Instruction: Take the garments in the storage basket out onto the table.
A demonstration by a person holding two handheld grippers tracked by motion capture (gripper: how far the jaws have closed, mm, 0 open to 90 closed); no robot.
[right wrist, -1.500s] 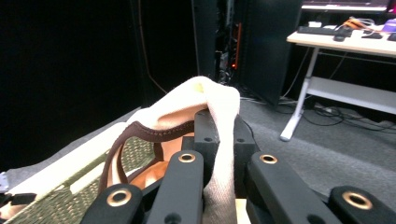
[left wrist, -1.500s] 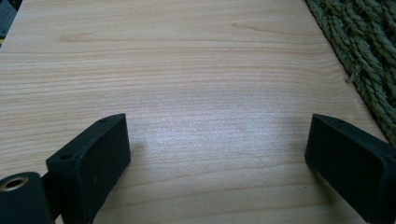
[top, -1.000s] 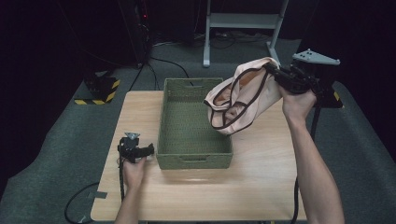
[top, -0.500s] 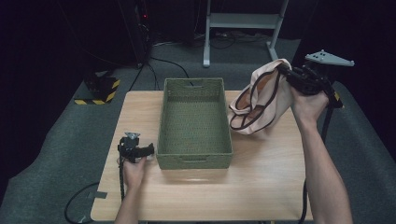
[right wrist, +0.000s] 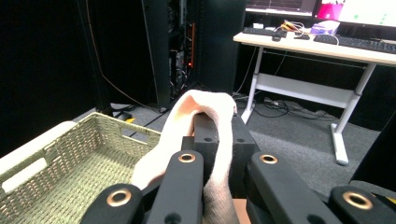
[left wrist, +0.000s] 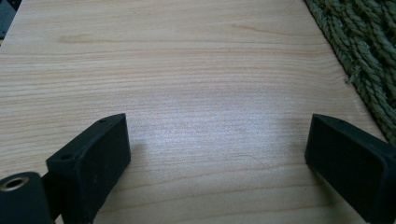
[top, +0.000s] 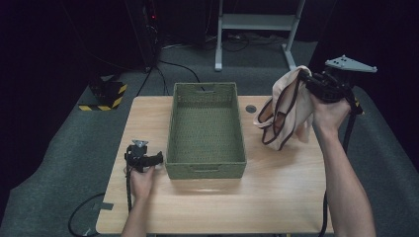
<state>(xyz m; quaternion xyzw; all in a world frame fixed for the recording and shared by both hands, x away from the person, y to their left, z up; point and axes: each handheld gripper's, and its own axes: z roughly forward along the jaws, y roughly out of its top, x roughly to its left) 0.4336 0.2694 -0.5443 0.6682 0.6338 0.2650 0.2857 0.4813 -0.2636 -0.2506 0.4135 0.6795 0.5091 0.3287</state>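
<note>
Nearest the person, the left gripper (top: 144,160) rests on the worktop (top: 276,197) just beside the near left corner of the woven basket (top: 206,129). Its fingers (left wrist: 95,161) stand wide apart with nothing but bare wood between them, and the basket's plaited wall runs just outside the far finger in the left gripper view. That placement reads as a parked hand, perhaps ready to steady the basket; it holds nothing.

Farther off and higher, the right gripper (top: 316,84) is raised above the worktop's far right side. Its fingers (right wrist: 205,135) are pressed narrow on a fold of a cream cloth bag (top: 288,109), the fabric draped over the top of them and running down between them. The pinch is at the bag's upper edge, so the body and its dark straps hang loose below the fingers, the lower end close to the worktop; I cannot tell if it touches. The bag hangs beside the basket, not over it, and the basket looks empty.
</note>
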